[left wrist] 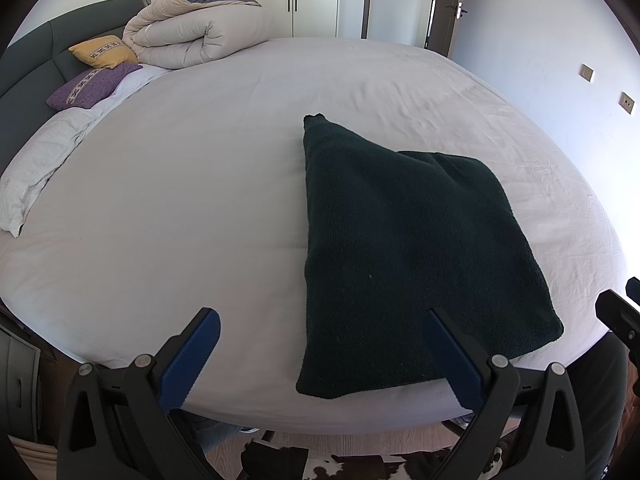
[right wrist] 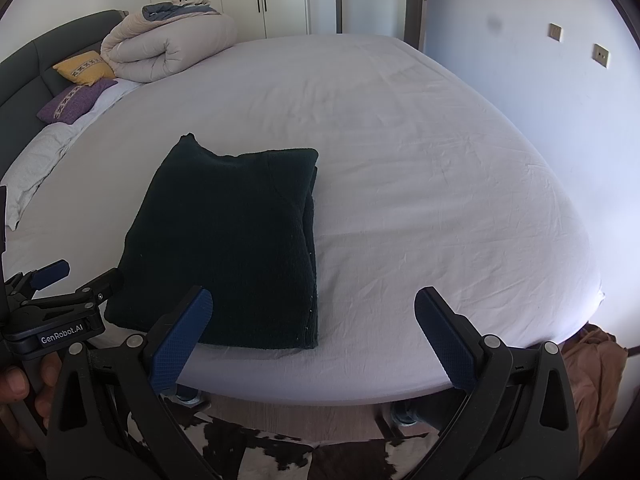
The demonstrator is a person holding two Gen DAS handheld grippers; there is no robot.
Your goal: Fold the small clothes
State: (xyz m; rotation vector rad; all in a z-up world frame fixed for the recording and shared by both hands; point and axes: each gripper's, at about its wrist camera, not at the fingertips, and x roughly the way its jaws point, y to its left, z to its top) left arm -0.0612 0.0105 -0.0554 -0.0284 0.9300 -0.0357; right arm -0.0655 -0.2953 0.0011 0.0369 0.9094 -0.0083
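A dark green knitted sweater (left wrist: pixel 400 248) lies folded on the bed's white sheet (left wrist: pixel 180 200), near the front edge; it also shows in the right wrist view (right wrist: pixel 232 248). My left gripper (left wrist: pixel 320 356) is open and empty, its right finger over the sweater's near edge. My right gripper (right wrist: pixel 312 336) is open and empty, hovering over the front edge of the bed at the sweater's right corner. The left gripper (right wrist: pixel 76 276) shows at the lower left of the right wrist view, beside the sweater.
A rolled beige duvet (left wrist: pixel 192 32), a yellow cushion (left wrist: pixel 104 52) and a purple cushion (left wrist: pixel 88 84) lie by the dark headboard at far left. A white pillow (left wrist: pixel 36 164) lies left. A cowhide rug (right wrist: pixel 280 452) is on the floor below. Brown cloth (right wrist: pixel 596 372) lies at right.
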